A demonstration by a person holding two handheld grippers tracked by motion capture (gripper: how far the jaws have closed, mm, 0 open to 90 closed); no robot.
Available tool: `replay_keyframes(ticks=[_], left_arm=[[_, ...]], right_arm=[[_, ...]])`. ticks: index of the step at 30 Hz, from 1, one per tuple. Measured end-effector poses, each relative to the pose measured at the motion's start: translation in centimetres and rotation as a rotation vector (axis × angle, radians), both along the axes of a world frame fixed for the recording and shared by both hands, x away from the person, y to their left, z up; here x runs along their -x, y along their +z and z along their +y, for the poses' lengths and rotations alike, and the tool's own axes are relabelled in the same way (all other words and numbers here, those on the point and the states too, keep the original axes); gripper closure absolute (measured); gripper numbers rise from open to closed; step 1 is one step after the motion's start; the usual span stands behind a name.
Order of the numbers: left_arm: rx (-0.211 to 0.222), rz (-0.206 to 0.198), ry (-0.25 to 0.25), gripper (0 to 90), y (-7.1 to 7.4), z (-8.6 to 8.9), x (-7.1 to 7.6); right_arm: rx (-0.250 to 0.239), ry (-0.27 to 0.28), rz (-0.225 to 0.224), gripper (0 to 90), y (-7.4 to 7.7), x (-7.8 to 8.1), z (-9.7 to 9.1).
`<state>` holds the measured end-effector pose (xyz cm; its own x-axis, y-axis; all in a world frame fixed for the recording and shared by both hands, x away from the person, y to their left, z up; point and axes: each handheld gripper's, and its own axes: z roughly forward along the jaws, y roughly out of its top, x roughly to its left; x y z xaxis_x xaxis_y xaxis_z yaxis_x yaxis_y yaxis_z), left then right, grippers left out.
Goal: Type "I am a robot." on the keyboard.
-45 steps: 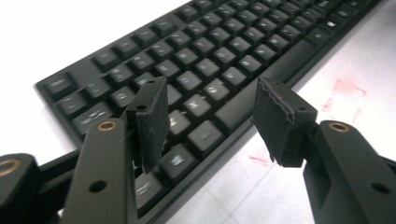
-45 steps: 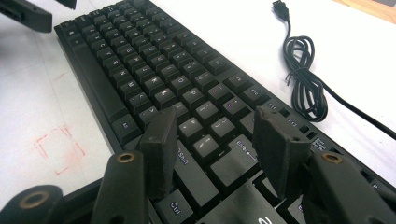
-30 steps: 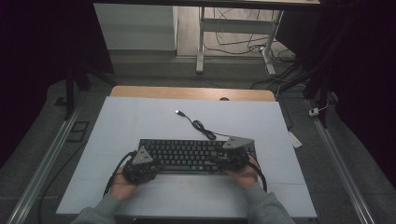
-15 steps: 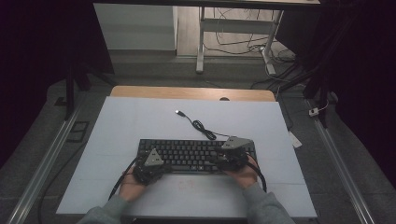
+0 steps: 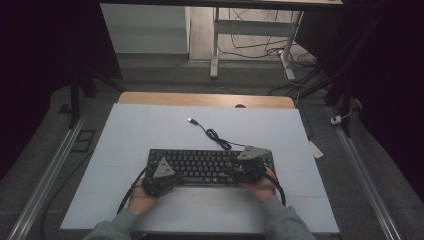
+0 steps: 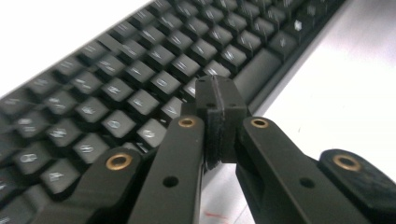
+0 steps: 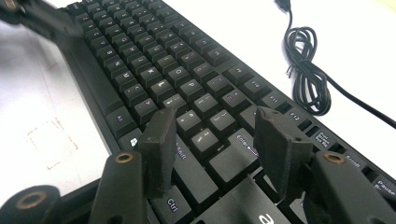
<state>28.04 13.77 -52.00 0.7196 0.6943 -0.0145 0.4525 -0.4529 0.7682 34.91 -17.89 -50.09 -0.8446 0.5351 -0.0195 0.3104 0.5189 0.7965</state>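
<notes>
Keyboard [image 5: 205, 166] on white tabletop [image 5: 150, 130]

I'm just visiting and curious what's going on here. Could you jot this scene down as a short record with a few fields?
Surface: white table top
Main thing: black keyboard, lying flat
Cable: loosely coiled cord behind the keyboard, its plug lying free
Left gripper: jaws shut, nothing between them, over the keyboard's front left keys
Right gripper: jaws open, over the keys at the keyboard's right end
</notes>
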Motion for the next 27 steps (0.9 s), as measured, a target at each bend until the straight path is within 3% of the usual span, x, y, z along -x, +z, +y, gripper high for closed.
replay_keyframes(ticks=[7, 18, 27], left_arm=[[0.051, -0.003, 0.068, 88.0, 0.7, 2.3, 0.0], [0.092, 0.013, 0.143, 61.0, 0.9, 5.6, 0.4], [0.086, 0.021, 0.200, 50.7, 0.8, 7.0, 0.1]], right_arm=[[-0.027, -0.011, 0.002, 49.4, 0.2, 0.2, -0.7], [-0.034, -0.028, -0.015, 48.3, 0.2, 1.5, -2.9], [-0.046, -0.055, -0.034, 48.1, 0.4, 2.0, -4.5]])
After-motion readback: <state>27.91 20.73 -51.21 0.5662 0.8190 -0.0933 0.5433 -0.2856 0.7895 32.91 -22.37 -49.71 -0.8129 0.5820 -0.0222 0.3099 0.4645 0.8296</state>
